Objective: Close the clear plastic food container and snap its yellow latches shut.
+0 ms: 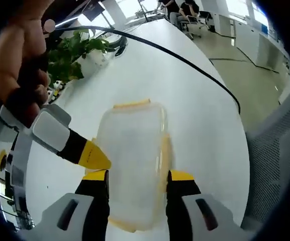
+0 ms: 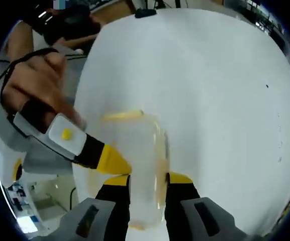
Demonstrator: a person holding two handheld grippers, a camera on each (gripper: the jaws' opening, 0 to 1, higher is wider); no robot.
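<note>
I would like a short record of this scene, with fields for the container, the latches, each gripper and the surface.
container: clear plastic food container lying on the table, lid on
latches: yellow latch at the far end; another along the side near the jaw
left gripper: left gripper with jaws on both sides of the container
right gripper: right gripper also straddling the container, jaws apart
surface: white table
background: potted plant, black cable
</note>
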